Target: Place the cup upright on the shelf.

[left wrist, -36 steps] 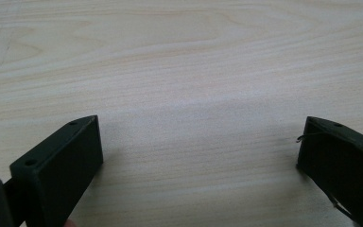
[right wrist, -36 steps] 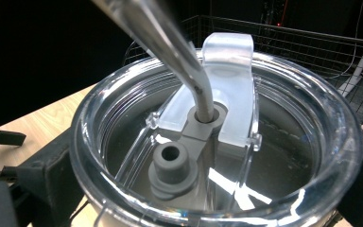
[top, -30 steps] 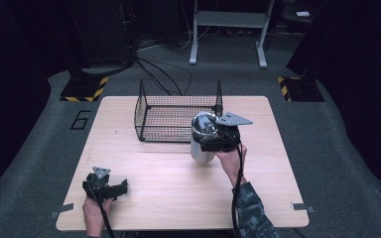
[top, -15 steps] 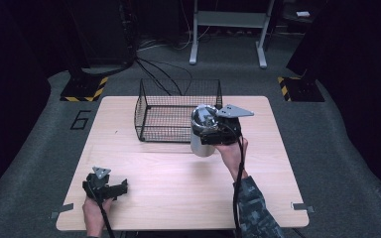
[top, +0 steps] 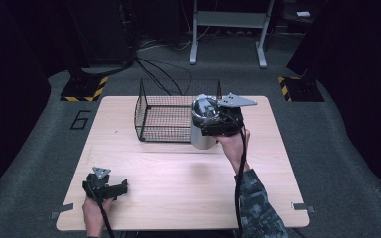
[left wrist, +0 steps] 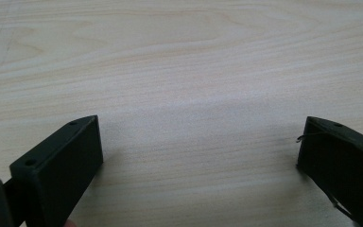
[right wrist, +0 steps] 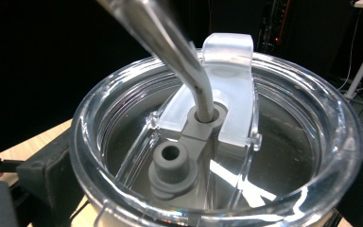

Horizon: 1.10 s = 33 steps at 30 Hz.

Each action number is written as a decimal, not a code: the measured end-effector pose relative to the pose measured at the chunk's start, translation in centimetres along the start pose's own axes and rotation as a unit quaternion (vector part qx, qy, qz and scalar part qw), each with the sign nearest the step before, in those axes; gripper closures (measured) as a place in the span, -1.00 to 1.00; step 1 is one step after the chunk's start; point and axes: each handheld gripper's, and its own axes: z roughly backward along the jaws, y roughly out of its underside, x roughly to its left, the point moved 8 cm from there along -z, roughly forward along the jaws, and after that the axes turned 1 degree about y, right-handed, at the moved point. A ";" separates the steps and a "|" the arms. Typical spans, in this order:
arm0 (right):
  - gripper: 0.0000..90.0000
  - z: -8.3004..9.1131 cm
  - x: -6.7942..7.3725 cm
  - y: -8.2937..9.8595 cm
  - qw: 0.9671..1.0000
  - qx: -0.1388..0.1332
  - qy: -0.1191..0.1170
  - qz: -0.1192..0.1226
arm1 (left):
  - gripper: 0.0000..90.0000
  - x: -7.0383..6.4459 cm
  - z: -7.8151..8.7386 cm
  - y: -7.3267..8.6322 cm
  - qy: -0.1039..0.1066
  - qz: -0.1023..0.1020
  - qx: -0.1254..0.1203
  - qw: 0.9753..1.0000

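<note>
A steel tumbler (top: 202, 130) is clamped in the right gripper (top: 213, 124), lifted beside the wire basket (top: 166, 119); placing it appears undone. The left gripper (top: 121, 187) rests spread apart on the bench (top: 178, 188).

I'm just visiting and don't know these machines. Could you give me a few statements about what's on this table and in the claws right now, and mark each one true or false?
1. The right claw grips a steel tumbler with a clear lid. True.
2. The tumbler sits inside the wire basket. False: it is held beside the basket, on its right.
3. A metal straw passes through the lid. True.
4. The left claw holds a spoon. False: its jaws stand apart over bare table.
5. The basket is full of cups. False: nothing shows inside.
</note>
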 end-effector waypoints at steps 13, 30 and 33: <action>-0.94 -0.7 -0.4 -1.8 1.000 0.000 -0.005 -0.001 | -0.99 0.0 0.0 0.0 0.001 0.000 0.003 1.000; -0.94 -1.5 -1.2 -3.6 1.000 -0.002 0.000 0.000 | -0.99 0.0 0.0 0.0 0.001 0.002 0.002 1.000; -0.94 -1.6 -1.3 -3.9 1.000 -0.001 0.001 -0.004 | -0.99 0.0 0.0 0.0 0.001 0.002 0.002 1.000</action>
